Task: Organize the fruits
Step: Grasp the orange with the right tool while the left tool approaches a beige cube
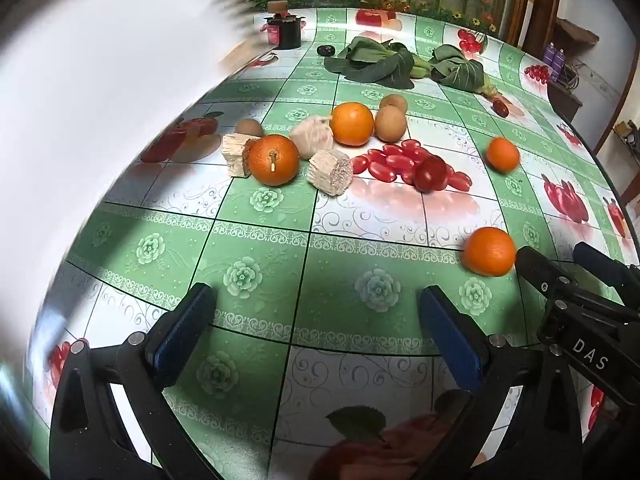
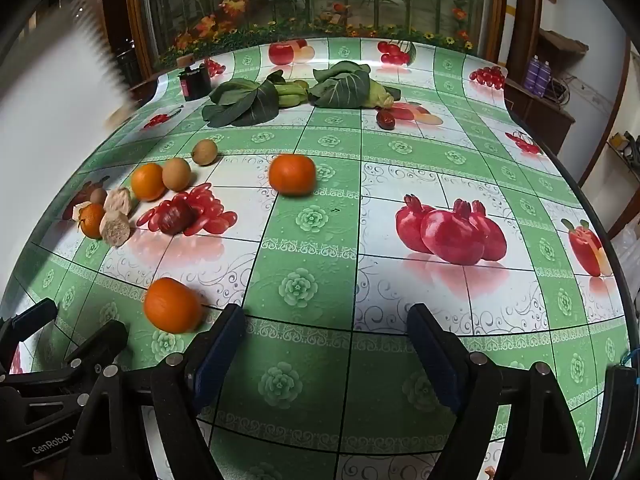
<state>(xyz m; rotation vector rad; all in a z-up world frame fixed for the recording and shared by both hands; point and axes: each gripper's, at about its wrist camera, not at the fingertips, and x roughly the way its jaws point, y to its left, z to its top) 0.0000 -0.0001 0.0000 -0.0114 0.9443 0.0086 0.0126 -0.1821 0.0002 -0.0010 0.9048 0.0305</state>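
Left wrist: left gripper (image 1: 316,316) spread, empty, above the cloth (image 1: 256,248); near orange (image 1: 489,251) lies ahead to its right, just beside the right gripper (image 1: 576,264).
Right wrist: right gripper (image 2: 326,332) spread, empty; near orange (image 2: 173,305) sits just left of its left finger (image 2: 218,344); I'd shift left, straddle it, close gently so it doesn't roll.

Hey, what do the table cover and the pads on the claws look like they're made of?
Table cover: probably glossy plastic or oilcloth, since its printed green tiles and fruit pictures carry soft reflections. Pads on the left claw: matte blue, perhaps rubber or foam, on black plastic-looking arms with metal pins. The right claw looks the same.
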